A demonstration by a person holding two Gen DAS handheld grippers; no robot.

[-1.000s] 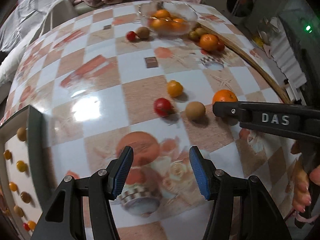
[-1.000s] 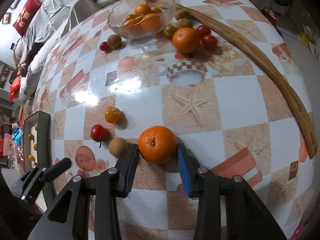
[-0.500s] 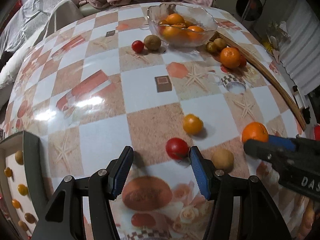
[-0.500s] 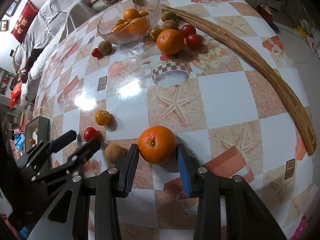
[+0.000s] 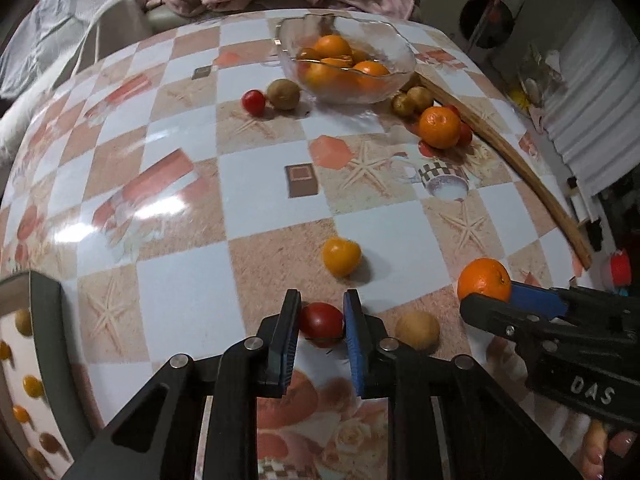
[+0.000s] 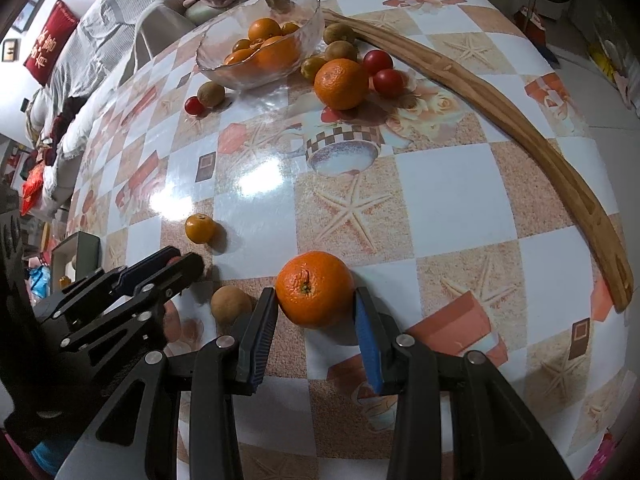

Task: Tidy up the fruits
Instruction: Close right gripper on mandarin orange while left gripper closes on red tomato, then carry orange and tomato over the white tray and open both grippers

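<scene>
A red tomato lies on the checked tablecloth between the blue pads of my left gripper. Its jaws are closing, and both pads touch the tomato's sides. My right gripper is shut on a large orange that rests on the table. In the left wrist view that orange and the right gripper show at the right. A brown round fruit sits between the two grippers, and a small yellow-orange fruit lies just beyond the tomato.
A glass bowl of oranges stands at the far side, with a tomato, brown fruits and another orange around it. A curved wooden strip runs along the right edge. A grey-rimmed tray sits at the near left.
My left gripper moved forward to the red tomato and its jaws drew in from wide open onto it. The right gripper stayed still, gripping the orange.
</scene>
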